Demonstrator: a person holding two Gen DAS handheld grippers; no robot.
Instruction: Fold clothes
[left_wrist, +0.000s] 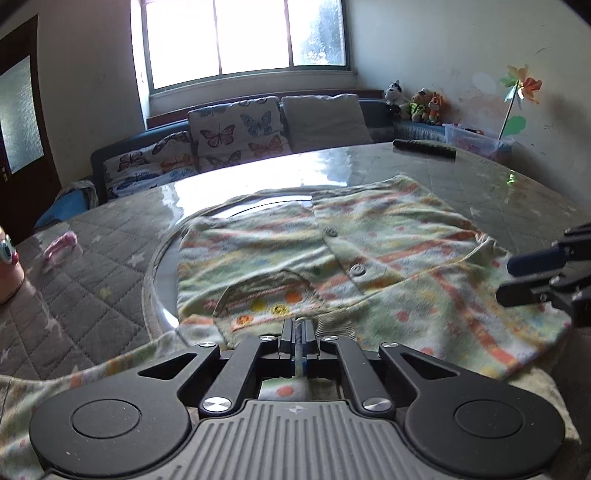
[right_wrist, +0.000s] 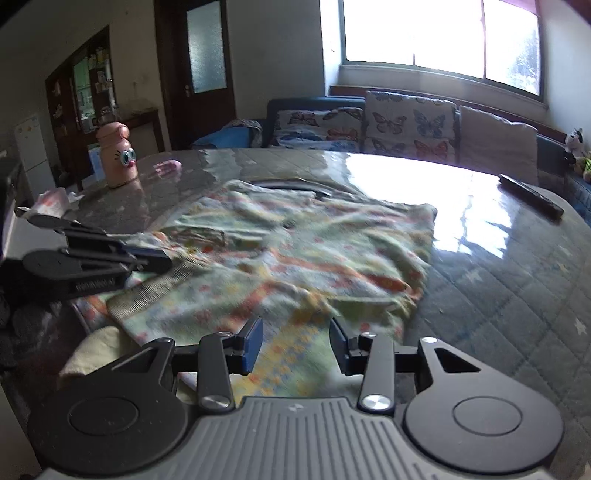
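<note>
Left wrist view: the left gripper (left_wrist: 298, 334) has its fingers clenched on the near hem of the striped baby top (left_wrist: 369, 254), which lies spread near the bench's (left_wrist: 110, 236) near edge.

Right wrist view: the right gripper (right_wrist: 295, 345) hangs over the top's near part, fingers released and apart.

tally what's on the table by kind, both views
Garment: 1
Pink bottle with eyes: 1
Dark remote-like bar: 1
Small pink bundle: 1
Crumpled white-pink item: 1
Total: 5
</note>
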